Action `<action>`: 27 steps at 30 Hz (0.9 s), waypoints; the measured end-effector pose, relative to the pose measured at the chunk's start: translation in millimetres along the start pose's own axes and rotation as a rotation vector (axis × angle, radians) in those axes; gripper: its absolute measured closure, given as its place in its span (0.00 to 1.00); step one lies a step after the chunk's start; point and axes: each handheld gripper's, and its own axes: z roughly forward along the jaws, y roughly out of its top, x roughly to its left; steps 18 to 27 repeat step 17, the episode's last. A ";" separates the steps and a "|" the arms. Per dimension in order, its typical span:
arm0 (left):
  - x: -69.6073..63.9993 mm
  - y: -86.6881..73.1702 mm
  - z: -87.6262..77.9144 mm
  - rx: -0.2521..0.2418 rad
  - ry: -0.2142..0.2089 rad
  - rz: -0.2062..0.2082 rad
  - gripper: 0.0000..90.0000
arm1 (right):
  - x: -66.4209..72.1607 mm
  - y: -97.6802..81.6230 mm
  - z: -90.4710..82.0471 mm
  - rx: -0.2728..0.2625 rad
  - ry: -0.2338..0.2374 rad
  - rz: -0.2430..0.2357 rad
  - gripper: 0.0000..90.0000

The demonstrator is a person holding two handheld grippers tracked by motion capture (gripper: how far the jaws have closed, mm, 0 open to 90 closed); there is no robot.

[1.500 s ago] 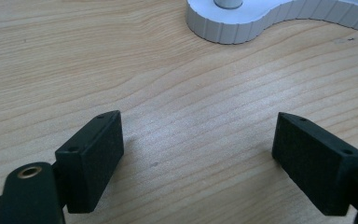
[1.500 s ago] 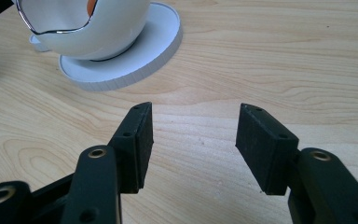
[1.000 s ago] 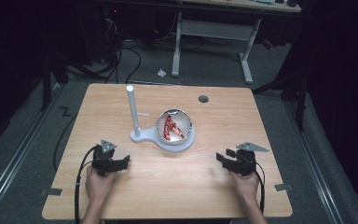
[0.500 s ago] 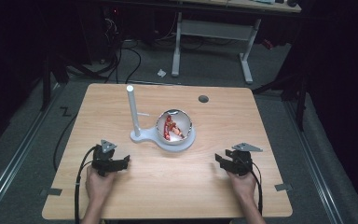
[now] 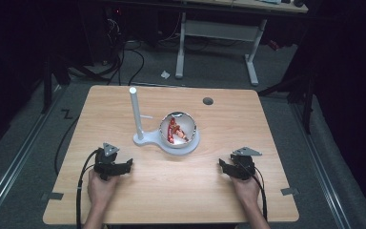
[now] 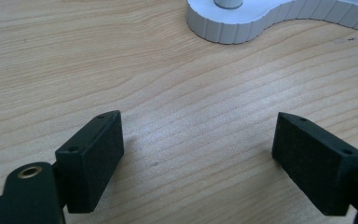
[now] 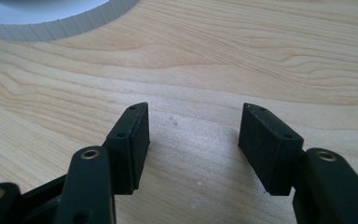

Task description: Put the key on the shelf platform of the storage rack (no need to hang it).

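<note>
Your left gripper (image 5: 124, 166) has its fingers (image 6: 91, 158) spread wide over bare wood, holding nothing. Your right gripper (image 5: 223, 167) fingers (image 7: 130, 144) stand apart too, empty, and have just been opening. Both hands sit where they were a second ago. The bowl (image 5: 178, 130) of red pieces rests on the white stand (image 5: 143, 138) mid-worktop (image 5: 171, 191), between and beyond both grippers. A dark room with desk legs lies behind.

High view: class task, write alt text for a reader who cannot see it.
Two hands rest near the front edge of a wooden table, each holding a black gripper, left gripper and right gripper, both open and empty. Between and beyond them stands a white stand with an upright post, carrying a bowl of red items.
</note>
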 end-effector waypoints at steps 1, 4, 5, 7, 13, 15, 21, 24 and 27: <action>0.0 0.0 0.0 0.000 0.000 0.000 0.19 | 0.7 -0.3 0.5 -0.001 -0.008 -0.011 0.47; 0.0 0.0 0.0 0.000 0.000 0.000 0.19 | 1.1 0.2 1.9 0.000 -0.020 -0.027 0.45; 0.0 0.0 0.0 0.000 0.000 0.000 0.19 | 0.6 0.4 2.1 0.001 -0.020 -0.030 0.44; 0.0 0.0 0.0 0.000 0.000 0.000 0.19 | -0.1 0.6 2.5 0.001 -0.019 -0.032 0.43; 0.0 -0.1 -0.1 0.000 0.000 0.000 0.19 | -0.7 0.9 2.7 0.002 -0.017 -0.032 0.42; 0.0 -0.1 -0.1 0.001 0.000 0.000 0.19 | -0.6 0.9 2.7 0.003 -0.016 -0.031 0.42; 0.0 -0.1 -0.1 0.000 0.000 0.000 0.19 | -0.7 0.9 2.7 0.003 -0.016 -0.032 0.42; 0.0 -0.1 -0.1 0.000 0.000 0.000 0.19 | -0.7 0.9 2.7 0.003 -0.016 -0.032 0.42; 0.0 -0.1 -0.1 0.000 0.000 0.000 0.19 | -0.7 0.9 2.7 0.003 -0.016 -0.032 0.42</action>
